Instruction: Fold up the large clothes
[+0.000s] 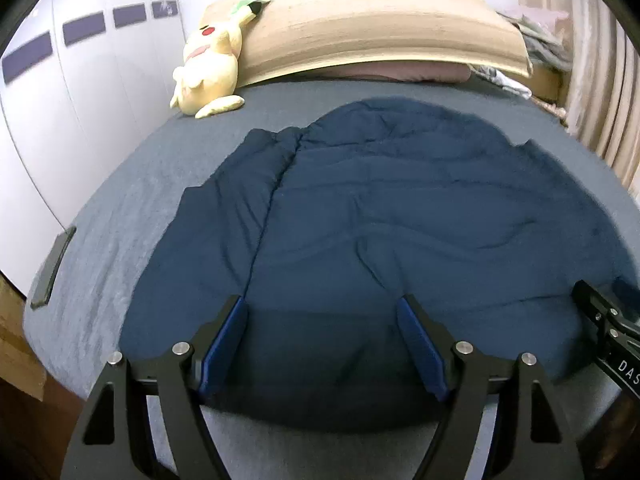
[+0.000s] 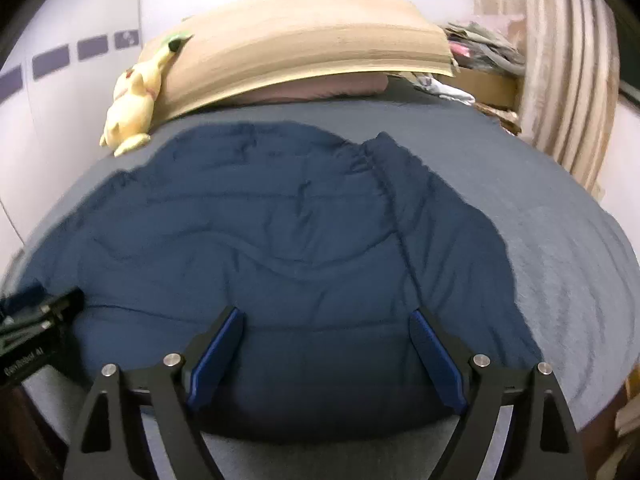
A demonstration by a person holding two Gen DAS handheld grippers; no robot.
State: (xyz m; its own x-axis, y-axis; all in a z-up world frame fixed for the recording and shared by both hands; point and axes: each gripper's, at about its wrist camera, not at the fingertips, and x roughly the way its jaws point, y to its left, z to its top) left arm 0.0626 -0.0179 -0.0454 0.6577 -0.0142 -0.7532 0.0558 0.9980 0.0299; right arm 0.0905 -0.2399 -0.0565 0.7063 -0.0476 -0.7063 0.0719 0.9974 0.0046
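Observation:
A large navy padded jacket [image 1: 380,216] lies spread flat on the grey bed sheet [image 1: 120,200], its hem nearest me and its sleeves out to the sides. It fills the right wrist view [image 2: 280,240] too. My left gripper [image 1: 322,308] is open and empty, its blue pads over the left part of the hem. My right gripper [image 2: 326,320] is open and empty over the right part of the hem. Each gripper shows at the edge of the other's view: the right one [image 1: 608,332], the left one [image 2: 36,328].
A yellow plush toy [image 1: 212,60] leans at the head of the bed by the wooden headboard [image 1: 380,28]. A dark flat device [image 1: 54,268] lies on the sheet's left edge. Curtains [image 2: 560,80] and piled clothes [image 2: 480,48] stand at the right.

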